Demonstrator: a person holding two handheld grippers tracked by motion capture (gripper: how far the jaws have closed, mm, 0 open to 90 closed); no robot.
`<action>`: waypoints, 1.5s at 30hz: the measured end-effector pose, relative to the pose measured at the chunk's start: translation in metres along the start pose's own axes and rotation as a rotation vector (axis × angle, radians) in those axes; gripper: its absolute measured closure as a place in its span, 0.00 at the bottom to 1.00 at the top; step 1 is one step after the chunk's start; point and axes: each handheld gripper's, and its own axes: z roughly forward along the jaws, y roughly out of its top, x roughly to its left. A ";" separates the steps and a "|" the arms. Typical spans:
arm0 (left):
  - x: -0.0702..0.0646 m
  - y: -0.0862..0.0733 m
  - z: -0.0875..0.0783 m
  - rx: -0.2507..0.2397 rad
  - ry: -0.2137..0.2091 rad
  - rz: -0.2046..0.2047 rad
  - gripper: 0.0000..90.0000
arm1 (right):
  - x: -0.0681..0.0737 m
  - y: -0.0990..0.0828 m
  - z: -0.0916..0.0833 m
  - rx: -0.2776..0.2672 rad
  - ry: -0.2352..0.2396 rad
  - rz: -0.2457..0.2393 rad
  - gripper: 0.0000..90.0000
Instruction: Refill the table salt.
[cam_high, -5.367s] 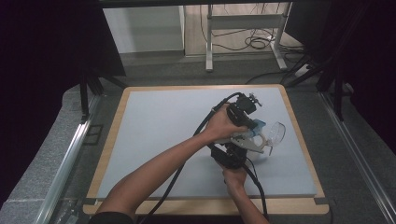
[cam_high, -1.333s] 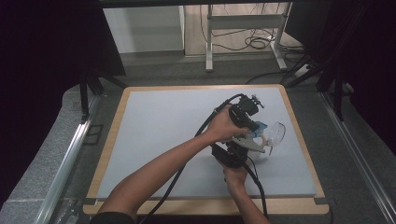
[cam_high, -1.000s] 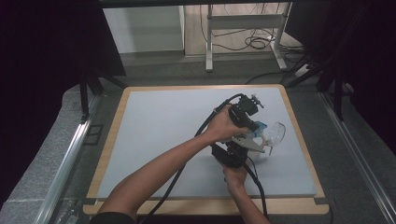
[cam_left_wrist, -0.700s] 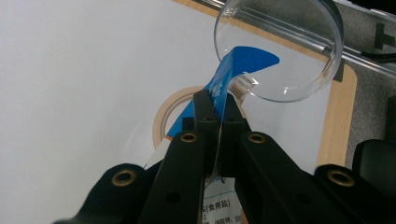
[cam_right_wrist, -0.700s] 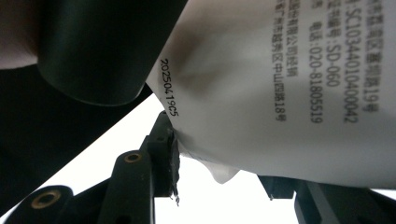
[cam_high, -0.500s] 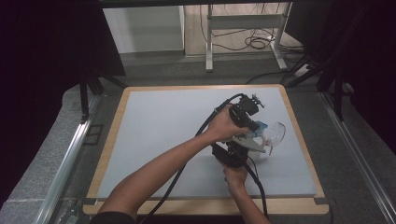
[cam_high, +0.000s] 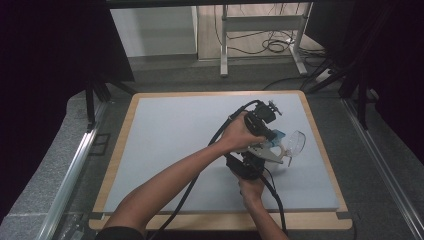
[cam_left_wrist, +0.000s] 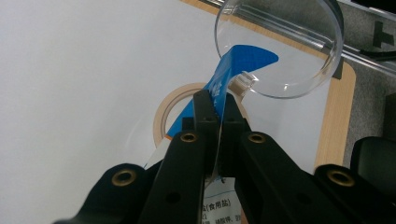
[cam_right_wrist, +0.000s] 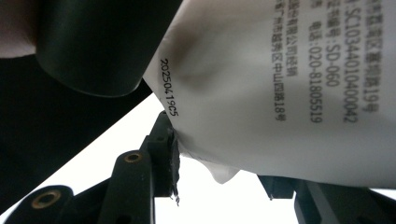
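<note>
One blue-and-white packet (cam_left_wrist: 219, 93) is showing (its printed white end (cam_right_wrist: 280, 84) is lying close to the right gripper's camera). One clear round dish (cam_left_wrist: 299, 42) and one tape roll (cam_left_wrist: 170, 109) are sitting on one desk (cam_high: 165, 135), with two grippers working.

A white plastic bag (cam_left_wrist: 223, 95) with a blue patterned top corner and small black printed characters sits pinched between the black left gripper (cam_left_wrist: 217, 105) jaws, which carry brass-coloured rivets. Just beyond the jaws lie a tan ring of tape (cam_left_wrist: 173, 109) and a clear, colourless round dish (cam_left_wrist: 299, 56), on a pale grey-white mat (cam_left_wrist: 84, 84) edged in light wood.
</note>
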 end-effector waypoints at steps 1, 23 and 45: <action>0.000 0.000 0.000 0.001 0.000 0.000 1.00 | 0.000 0.000 0.000 0.000 0.000 0.000 0.61; 0.000 0.001 0.002 0.004 -0.006 0.000 1.00 | 0.000 0.000 -0.001 -0.004 -0.002 0.004 0.62; -0.001 0.001 0.002 0.009 -0.005 0.000 1.00 | 0.000 0.001 -0.002 -0.009 -0.005 0.002 0.62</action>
